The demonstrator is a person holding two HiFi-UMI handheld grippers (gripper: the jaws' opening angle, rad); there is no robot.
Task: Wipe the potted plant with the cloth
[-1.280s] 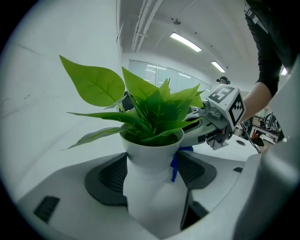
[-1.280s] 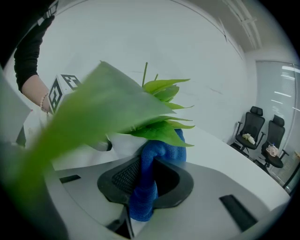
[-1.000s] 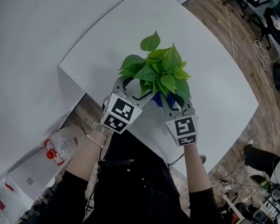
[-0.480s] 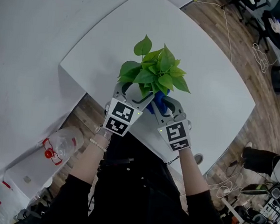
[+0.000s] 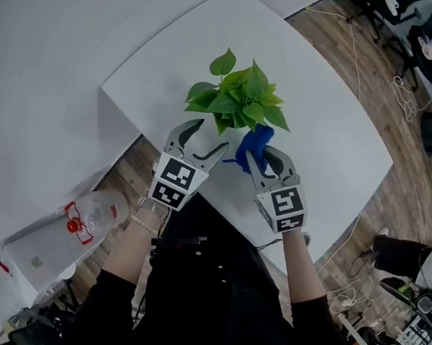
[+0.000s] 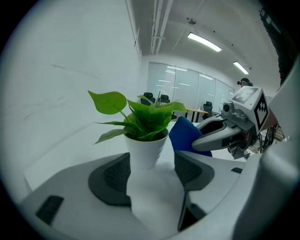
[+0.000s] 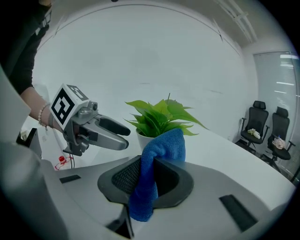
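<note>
The potted plant (image 5: 237, 98) has green leaves and a white pot (image 6: 144, 149) and stands upright near the front of the white table (image 5: 318, 117). My left gripper (image 5: 209, 136) is open just short of the pot. Its jaws have just been closing a little, with nothing pressed between the pads. My right gripper (image 5: 258, 155) is shut on a blue cloth (image 5: 251, 146), which sticks up between its fingers right beside the leaves. The right gripper view shows the cloth (image 7: 157, 168) pinched in the jaws, the plant (image 7: 161, 117) behind it and the left gripper (image 7: 105, 133) at the left.
The table's front edge (image 5: 220, 206) runs just under both grippers. A clear plastic bag with red print (image 5: 91, 221) lies at the lower left. Office chairs (image 7: 262, 124) stand beyond the table, and cables lie on the wooden floor (image 5: 404, 79).
Both grippers have drawn back from the plant towards the person. The left gripper's fingers, earlier either side of the pot, now sit short of it. More of the blue cloth shows.
</note>
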